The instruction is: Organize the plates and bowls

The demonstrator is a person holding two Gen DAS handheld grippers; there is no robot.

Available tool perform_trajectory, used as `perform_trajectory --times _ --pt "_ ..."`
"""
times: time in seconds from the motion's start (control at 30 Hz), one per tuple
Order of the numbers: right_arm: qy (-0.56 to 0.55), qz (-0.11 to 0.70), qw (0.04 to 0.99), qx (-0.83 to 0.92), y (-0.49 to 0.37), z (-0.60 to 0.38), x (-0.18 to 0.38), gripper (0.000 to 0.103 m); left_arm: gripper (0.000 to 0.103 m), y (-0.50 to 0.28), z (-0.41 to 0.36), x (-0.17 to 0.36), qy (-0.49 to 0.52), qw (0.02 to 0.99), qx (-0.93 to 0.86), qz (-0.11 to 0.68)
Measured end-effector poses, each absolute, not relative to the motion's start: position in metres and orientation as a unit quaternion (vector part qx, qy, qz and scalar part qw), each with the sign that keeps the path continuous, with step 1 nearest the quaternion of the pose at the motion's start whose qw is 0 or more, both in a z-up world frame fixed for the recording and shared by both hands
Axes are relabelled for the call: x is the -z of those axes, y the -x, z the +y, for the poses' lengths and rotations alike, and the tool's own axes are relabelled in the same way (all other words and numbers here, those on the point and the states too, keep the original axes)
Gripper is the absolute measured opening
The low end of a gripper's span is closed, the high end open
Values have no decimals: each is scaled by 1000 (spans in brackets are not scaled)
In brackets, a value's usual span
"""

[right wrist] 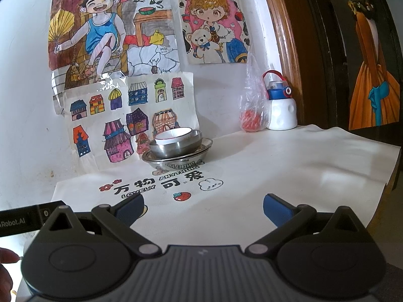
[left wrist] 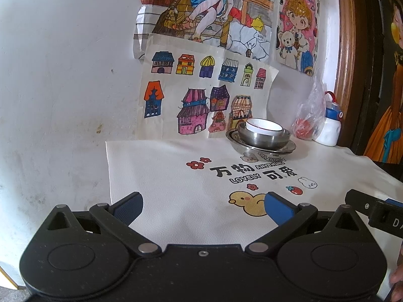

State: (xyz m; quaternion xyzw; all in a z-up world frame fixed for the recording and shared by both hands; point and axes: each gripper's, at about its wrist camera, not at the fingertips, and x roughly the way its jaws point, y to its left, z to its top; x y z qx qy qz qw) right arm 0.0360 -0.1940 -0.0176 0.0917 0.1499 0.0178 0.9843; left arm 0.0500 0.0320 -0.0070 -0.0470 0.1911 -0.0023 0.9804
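A nested stack stands at the back of the table by the wall: a white bowl point(left wrist: 263, 125) with a dark rim sits inside a steel bowl point(left wrist: 264, 139), which rests in a wide steel plate point(left wrist: 262, 152). The right wrist view shows the same white bowl point(right wrist: 173, 134), steel bowl point(right wrist: 173, 148) and steel plate point(right wrist: 176, 162). My left gripper point(left wrist: 204, 206) is open with nothing between its blue pads, well short of the stack. My right gripper point(right wrist: 204, 206) is open too, also empty and near the table's front.
A white cloth point(left wrist: 176, 176) printed with cartoons and lettering covers the table. A plastic bag point(right wrist: 252, 110) with something red and a white-and-blue bottle point(right wrist: 280, 105) stand at the back right. Drawings hang on the wall behind; a wooden door frame point(right wrist: 284, 37) rises on the right.
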Motion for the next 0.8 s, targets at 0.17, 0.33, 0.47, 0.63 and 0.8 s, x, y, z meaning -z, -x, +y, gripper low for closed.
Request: perform_trajectory --times 0.17,0.33,0.47,0.63,0.8 --pt "-92 150 984 -18 -36 -194 18 103 102 -50 32 7 47 980 3 192" --pt "-92 150 984 -17 -36 -193 18 103 102 -50 32 7 47 980 3 192" --pt "-92 152 984 -18 -37 -192 19 103 102 -50 32 8 47 980 4 193" --pt "-92 153 984 -19 -37 -192 20 103 102 -51 31 8 47 980 5 194" --pt "-92 155 983 -19 -37 -191 20 103 102 -53 30 7 43 977 5 208"
